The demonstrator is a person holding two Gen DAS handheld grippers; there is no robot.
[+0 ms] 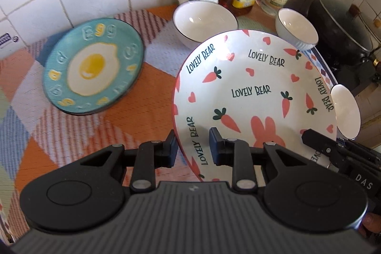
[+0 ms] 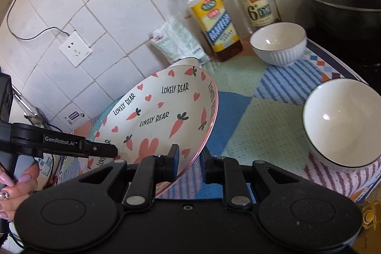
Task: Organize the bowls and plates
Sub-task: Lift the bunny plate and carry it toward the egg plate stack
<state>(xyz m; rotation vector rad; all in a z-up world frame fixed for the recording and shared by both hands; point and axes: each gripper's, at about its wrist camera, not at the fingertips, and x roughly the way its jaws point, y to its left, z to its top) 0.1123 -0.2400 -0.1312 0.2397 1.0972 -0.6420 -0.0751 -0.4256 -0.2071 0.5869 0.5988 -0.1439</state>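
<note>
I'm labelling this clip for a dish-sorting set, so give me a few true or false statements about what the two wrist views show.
1. Both grippers grip the carrot plate by its rim. True: the left gripper and right gripper each have jaws closed on its rim.
2. The egg plate is held too. False: it lies on the mat.
3. Three white bowls are visible. True.
4. The bowls are stacked. False: they sit apart.
5. The black pot has no lid. False: a lid covers it.
</note>
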